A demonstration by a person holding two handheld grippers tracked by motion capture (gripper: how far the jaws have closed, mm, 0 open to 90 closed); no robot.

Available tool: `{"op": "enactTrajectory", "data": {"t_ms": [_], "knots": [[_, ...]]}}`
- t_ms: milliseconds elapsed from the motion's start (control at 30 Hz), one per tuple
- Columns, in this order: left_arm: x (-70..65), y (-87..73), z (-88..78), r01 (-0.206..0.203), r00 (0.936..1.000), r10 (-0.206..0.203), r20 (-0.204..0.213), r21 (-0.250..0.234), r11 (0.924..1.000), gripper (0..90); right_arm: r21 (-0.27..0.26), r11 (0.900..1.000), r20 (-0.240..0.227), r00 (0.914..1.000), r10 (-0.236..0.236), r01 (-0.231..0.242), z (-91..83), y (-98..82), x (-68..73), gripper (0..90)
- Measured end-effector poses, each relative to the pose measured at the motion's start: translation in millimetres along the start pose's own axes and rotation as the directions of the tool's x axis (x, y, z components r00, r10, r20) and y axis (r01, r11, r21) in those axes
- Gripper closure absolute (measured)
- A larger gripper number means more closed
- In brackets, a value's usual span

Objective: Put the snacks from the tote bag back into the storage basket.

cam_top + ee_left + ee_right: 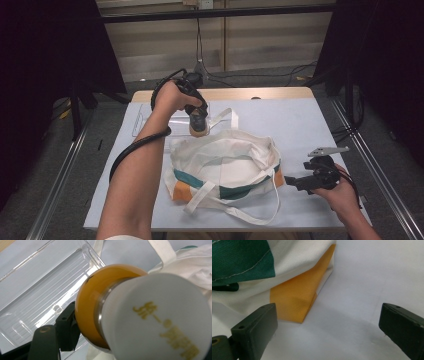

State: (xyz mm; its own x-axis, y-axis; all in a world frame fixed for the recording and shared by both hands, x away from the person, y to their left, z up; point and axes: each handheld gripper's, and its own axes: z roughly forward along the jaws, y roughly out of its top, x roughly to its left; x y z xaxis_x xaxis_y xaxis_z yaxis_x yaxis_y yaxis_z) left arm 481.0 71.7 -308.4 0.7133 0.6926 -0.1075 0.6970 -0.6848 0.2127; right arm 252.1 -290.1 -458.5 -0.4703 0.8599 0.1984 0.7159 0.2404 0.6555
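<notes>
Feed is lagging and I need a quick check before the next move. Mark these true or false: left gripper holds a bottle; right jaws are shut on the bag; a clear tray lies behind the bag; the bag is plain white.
1. Left gripper holds a bottle: true.
2. Right gripper shut on the bag: false, jaws open beside its orange corner.
3. Clear tray behind bag: true.
4. Bag plain white: false, green and orange patches.

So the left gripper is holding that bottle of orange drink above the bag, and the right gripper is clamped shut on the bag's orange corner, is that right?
Not quite. The right gripper is open, its jaws spread wide with bare table between them, just short of the bag's orange corner; the right gripper view shows this. The rest holds: the left gripper holds the bottle above the bag.
</notes>
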Motion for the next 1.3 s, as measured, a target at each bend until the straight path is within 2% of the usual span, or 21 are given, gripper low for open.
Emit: {"op": "enactTrajectory", "data": {"t_ms": [433, 467, 700, 767, 833, 900, 1300], "knots": [[-0.9, -0.8, 6.3, -0.002, 1.0, 0.002, 0.004, 0.009, 1.0, 29.8, 0.001, 1.0, -0.002, 1.0, -0.003, 0.003, 0.7, 0.1, 0.1, 1.9], [-0.3, -0.7, 6.6, -0.013, 0.9999, 0.012, 0.008, 0.01, 0.9999, 29.8, 0.002, 1.0, -0.002, 1.0, -0.001, 0.001, 0.4, 0.1, 0.1, 1.9], [-0.8, -1.2, 10.2, -0.021, 0.9998, 0.021, 0.006, 0.022, 0.9996, 29.8, -0.001, 1.0, -0.005, 1.0, -0.006, 0.006, 1.0, -0.1, 0.1, 1.9], [-1.7, -1.6, 11.5, -0.008, 1.0, 0.008, 0.004, 0.019, 0.9998, 29.7, 0.0, 1.0, -0.005, 1.0, -0.004, 0.004, 0.9, 0.0, 0.2, 1.9], [-0.8, -1.8, 12.4, -0.024, 0.9997, 0.024, 0.006, 0.025, 0.9994, 29.7, 0.003, 1.0, -0.001, 1.0, 0.0, 0.0, 0.5, 0.0, 0.4, 1.9], [-0.4, -2.3, 14.0, -0.022, 0.9997, 0.022, 0.011, 0.027, 0.9994, 29.7, 0.004, 1.0, -0.001, 1.0, -0.003, 0.003, 0.7, -0.1, 0.1, 1.9], [-0.8, -3.7, 18.7, -0.023, 0.9997, 0.023, 0.001, 0.039, 0.999, 29.7, 0.004, 1.0, -0.005, 1.0, -0.005, 0.005, 1.6, -0.3, 0.3, 1.9]]}}
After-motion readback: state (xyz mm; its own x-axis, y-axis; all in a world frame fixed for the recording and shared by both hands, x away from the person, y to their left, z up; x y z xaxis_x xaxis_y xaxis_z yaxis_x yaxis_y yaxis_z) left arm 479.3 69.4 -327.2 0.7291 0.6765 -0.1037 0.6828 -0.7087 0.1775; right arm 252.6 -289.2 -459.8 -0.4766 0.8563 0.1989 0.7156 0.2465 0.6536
